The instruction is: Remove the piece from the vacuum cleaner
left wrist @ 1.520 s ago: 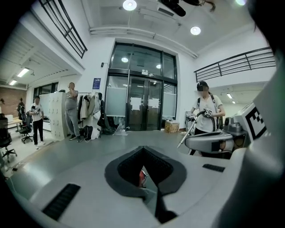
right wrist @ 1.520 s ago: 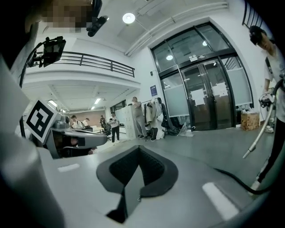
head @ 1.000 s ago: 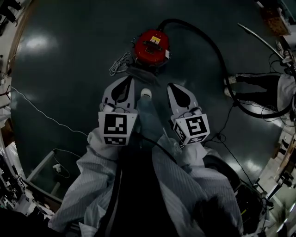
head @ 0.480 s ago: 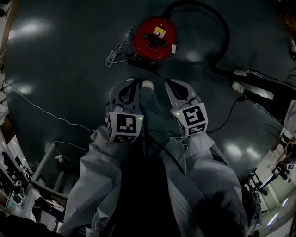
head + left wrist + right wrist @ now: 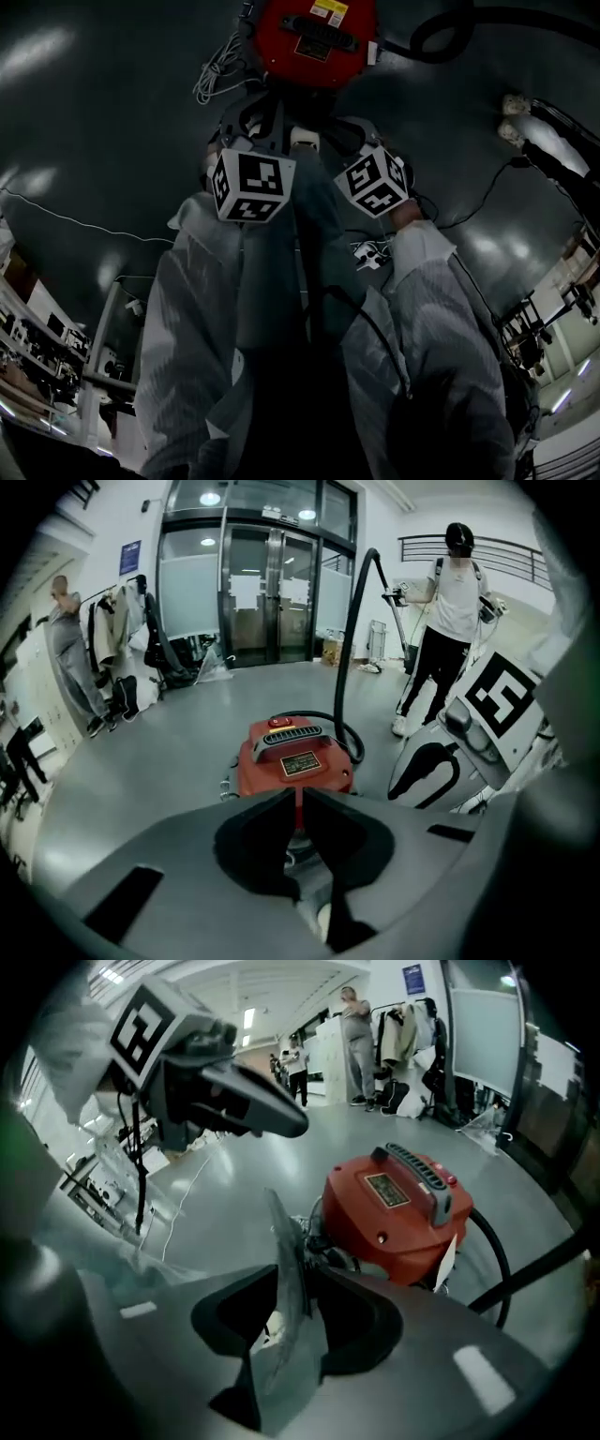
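The red vacuum cleaner (image 5: 314,33) stands on the dark floor straight ahead, with a grey handle grille and a label plate on its top (image 5: 295,761) (image 5: 398,1208). Its black hose (image 5: 352,621) rises to a wand held by a standing person (image 5: 455,583). My left gripper (image 5: 261,120) is shut and empty, its tips (image 5: 300,794) just short of the vacuum's near side. My right gripper (image 5: 339,131) is beside it; its jaws (image 5: 292,1265) are opening, and only a thin blurred grey strip shows in the gap. A white tag (image 5: 448,1260) hangs on the vacuum's side.
A loose white cord bundle (image 5: 217,70) lies left of the vacuum. A white power strip (image 5: 367,253) and cables lie by my feet. Glass doors (image 5: 272,583) and a rack of coats (image 5: 112,649) stand behind. Another person's legs (image 5: 553,159) are at the right.
Both grippers have moved forward, close up to the vacuum cleaner, which now fills the top of the head view. The view has come closer and tilted.
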`<state>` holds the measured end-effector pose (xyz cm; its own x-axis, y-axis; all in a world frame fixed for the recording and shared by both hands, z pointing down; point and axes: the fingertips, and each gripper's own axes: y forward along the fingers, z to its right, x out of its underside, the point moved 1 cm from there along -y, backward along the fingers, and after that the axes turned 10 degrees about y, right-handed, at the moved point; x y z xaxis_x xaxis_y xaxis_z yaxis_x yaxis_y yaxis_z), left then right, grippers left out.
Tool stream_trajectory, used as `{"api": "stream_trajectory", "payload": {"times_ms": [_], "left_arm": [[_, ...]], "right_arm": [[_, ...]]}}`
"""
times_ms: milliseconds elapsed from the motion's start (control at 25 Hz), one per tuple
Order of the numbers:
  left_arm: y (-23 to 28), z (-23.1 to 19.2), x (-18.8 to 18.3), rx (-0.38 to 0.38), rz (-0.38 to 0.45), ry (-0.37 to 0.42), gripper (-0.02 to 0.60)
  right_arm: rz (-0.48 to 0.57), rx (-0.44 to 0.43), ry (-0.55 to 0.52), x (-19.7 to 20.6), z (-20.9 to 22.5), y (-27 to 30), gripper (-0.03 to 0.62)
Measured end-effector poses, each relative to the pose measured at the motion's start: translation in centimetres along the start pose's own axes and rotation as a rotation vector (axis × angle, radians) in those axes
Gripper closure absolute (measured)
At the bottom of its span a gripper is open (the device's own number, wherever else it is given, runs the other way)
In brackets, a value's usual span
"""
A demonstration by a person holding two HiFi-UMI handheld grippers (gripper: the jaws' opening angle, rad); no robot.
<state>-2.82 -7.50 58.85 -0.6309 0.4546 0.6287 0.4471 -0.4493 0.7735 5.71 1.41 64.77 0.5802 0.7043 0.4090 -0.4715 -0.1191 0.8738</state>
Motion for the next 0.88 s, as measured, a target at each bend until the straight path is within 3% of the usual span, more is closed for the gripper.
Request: {"api": "stream_trajectory", "payload": {"times_ms": [80,280,440,640,880], "left_arm": [[2.2,-0.6,0.2,0.023,0.003,0.053,0.508],[6.3,-0.8,0.8,0.076,-0.014,0.084,0.435],[8.7,-0.1,1.0,0.089,-0.040,0.150,0.433],[8.8,0.2,1.4,0.075,0.000,0.077,0.433],[8.9,0.0,1.3,0.061,-0.021,0.085,0.433]], "right_arm": [[-0.042,0.009,-0.058,0.9,0.6,2.0,0.477],[-0.100,0.000,-0.133,2.3,0.2,5.2,0.441],[-0.111,0.043,-0.127,2.9,0.3,6.5,0.439],[-0.112,0.088,-0.191,3.6,0.0,6.6,0.477],[-0.140,0.027,-0.144,3.7,-0.8,6.8,0.558]]}}
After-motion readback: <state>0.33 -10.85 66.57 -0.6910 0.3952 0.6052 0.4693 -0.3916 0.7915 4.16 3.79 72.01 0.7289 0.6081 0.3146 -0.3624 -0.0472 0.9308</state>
